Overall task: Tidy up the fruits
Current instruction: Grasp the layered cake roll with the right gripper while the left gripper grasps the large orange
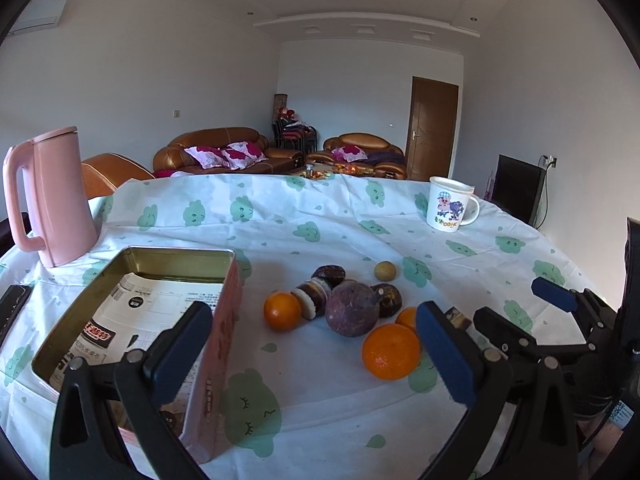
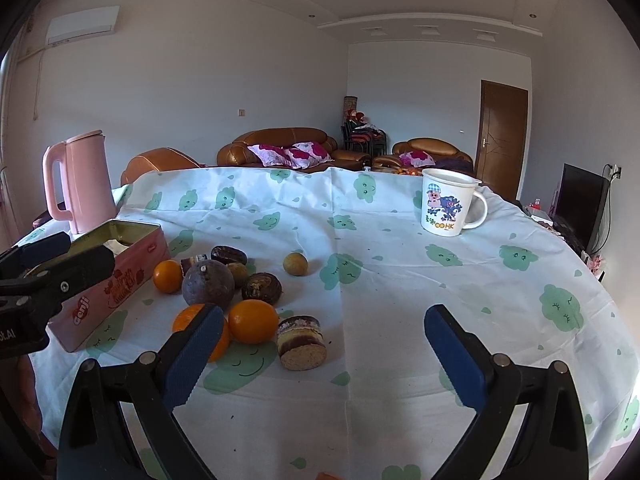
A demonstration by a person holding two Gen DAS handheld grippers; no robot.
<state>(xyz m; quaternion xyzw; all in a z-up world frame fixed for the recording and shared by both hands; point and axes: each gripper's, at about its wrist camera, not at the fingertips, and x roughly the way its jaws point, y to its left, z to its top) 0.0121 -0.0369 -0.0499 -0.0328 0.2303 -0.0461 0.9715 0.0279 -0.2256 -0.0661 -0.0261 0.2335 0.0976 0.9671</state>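
Left wrist view: left gripper jaws wide, empty; round orange tangerine just inside right jaw. Firm, light, rolls — grip across middle. Right gripper jaws wide, empty.

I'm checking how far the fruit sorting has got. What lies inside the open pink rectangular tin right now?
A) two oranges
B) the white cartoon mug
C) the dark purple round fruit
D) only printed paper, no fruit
D: the left wrist view looks into the open pink rectangular tin and shows only printed paper on its floor, while the oranges and the dark purple round fruit lie on the cloth.
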